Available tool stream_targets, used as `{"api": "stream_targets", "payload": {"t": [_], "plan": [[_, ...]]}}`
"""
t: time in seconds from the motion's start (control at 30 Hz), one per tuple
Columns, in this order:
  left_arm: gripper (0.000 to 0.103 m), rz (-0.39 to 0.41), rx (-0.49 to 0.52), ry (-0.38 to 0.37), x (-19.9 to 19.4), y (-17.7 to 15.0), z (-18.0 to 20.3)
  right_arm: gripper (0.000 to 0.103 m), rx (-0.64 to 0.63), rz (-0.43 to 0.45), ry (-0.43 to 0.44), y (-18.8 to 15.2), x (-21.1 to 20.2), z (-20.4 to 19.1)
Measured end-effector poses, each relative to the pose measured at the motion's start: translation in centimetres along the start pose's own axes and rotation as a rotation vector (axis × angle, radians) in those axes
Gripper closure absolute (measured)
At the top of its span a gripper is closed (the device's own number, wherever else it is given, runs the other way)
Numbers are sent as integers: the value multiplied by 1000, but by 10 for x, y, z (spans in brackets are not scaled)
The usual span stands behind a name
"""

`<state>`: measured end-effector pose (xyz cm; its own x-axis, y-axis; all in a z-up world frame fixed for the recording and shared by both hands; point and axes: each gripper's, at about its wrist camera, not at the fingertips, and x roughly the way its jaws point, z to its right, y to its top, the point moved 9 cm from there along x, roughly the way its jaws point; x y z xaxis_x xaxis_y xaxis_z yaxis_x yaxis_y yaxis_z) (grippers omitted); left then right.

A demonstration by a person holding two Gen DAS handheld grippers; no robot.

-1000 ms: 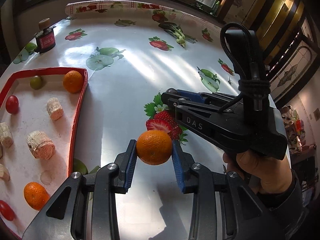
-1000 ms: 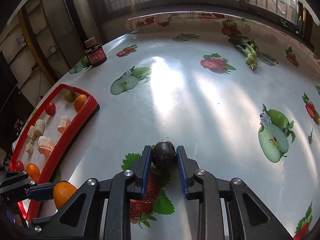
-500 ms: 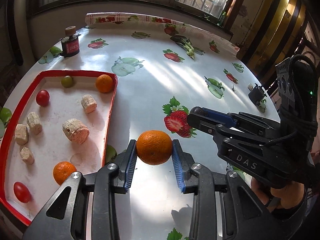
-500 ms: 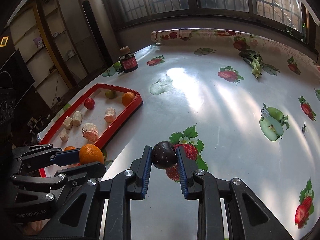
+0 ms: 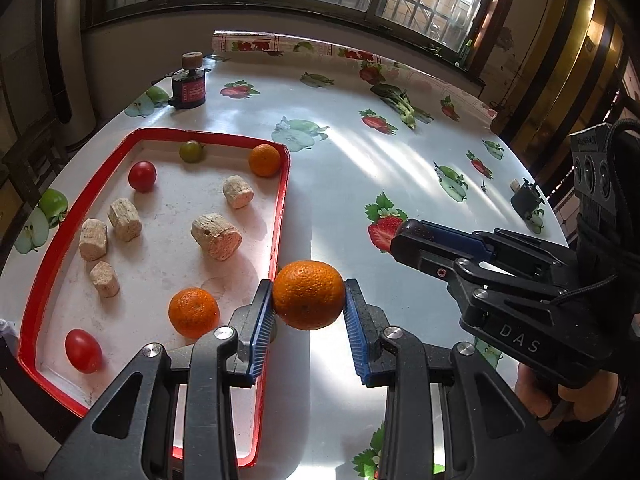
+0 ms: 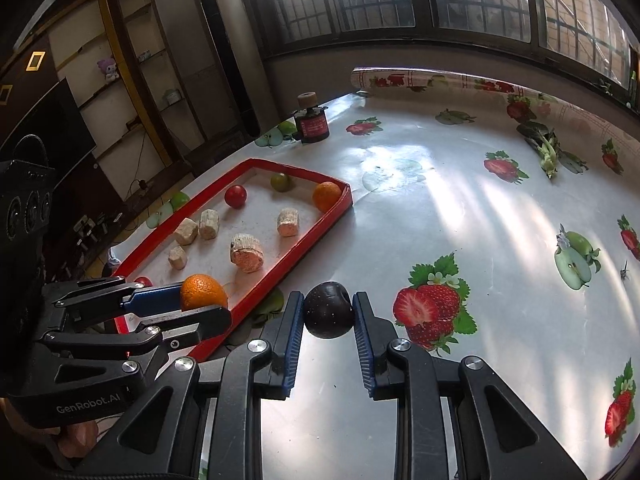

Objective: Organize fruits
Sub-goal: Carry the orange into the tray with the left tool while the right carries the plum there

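Observation:
My left gripper (image 5: 308,312) is shut on an orange (image 5: 308,295) and holds it above the right rim of the red tray (image 5: 282,208). The left gripper also shows in the right wrist view (image 6: 192,306) with the orange (image 6: 202,290). My right gripper (image 6: 328,320) is shut on a dark plum (image 6: 329,315), held above the table right of the tray (image 6: 320,224). The right gripper (image 5: 408,236) shows at the right of the left wrist view. The tray holds two oranges (image 5: 193,312), red tomatoes (image 5: 142,176), a green fruit (image 5: 192,151) and several cork-like chunks (image 5: 217,236).
A fruit-print cloth covers the table (image 5: 360,168). A small dark jar (image 5: 189,88) stands behind the tray near the table's back edge. A small dark object (image 5: 526,200) sits at the far right edge. Windows run behind the table; shelves stand at left.
Both grippers have risen and shifted left toward the tray, each still holding its fruit. The orange now hangs over the tray's right rim.

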<state>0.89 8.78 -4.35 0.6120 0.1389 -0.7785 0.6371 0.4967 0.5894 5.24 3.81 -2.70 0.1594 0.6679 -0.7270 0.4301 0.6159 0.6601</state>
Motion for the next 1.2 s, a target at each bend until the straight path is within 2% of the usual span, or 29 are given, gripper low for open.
{"api": "stream_targets", "payload": {"t": [0.47, 0.77, 1.2], "plan": [[71, 14, -43, 23, -13, -8, -27, 78, -31, -13, 31, 1, 6, -26], [71, 33, -115, 55, -30, -15, -70, 78, -49, -20, 56, 7, 16, -42], [71, 29, -211, 106, -51, -42, -131, 78, -91, -42, 99, 6, 31, -74]]}}
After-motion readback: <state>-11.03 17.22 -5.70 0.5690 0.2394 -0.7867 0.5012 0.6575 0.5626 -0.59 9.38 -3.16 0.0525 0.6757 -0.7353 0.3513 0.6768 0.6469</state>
